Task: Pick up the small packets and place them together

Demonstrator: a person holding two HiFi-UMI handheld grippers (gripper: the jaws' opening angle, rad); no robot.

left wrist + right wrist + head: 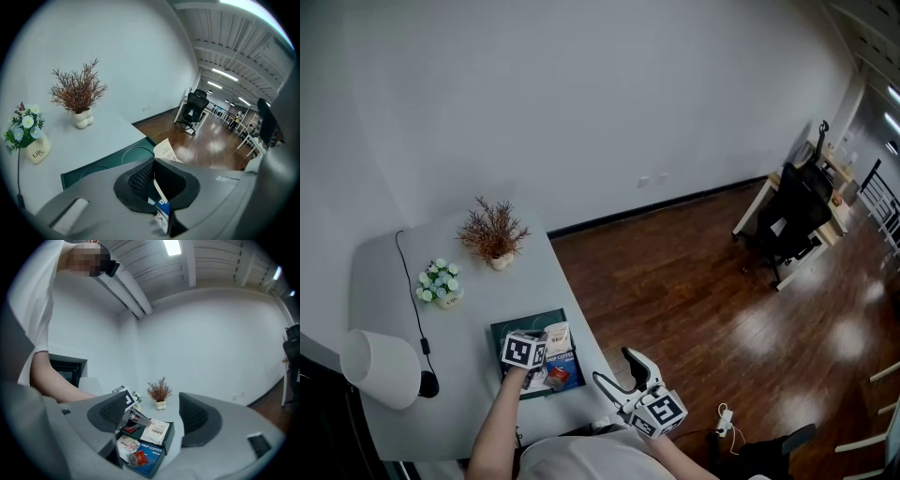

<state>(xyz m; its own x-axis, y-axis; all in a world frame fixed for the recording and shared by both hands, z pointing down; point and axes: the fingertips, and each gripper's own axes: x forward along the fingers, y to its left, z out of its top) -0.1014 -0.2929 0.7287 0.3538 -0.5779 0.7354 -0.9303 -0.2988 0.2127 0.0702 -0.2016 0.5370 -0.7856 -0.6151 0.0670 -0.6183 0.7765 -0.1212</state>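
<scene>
In the left gripper view, the left gripper (153,164) has its jaws pressed together on a thin white packet (166,151). The packet shows edge-on, its printed top poking past the tips above the green tray (103,164). The head view hides this grip behind the marker cube.

The right gripper view shows the right gripper (152,412) with jaws wide apart and nothing between them. Past them a red sachet (138,458) lies on a blue drip coffee box (150,453) in the tray, with the held packet just behind.

Only the head view shows the right gripper off the table (403,281) edge, apart from the tray. A dried plant (493,232) stands farther back.
</scene>
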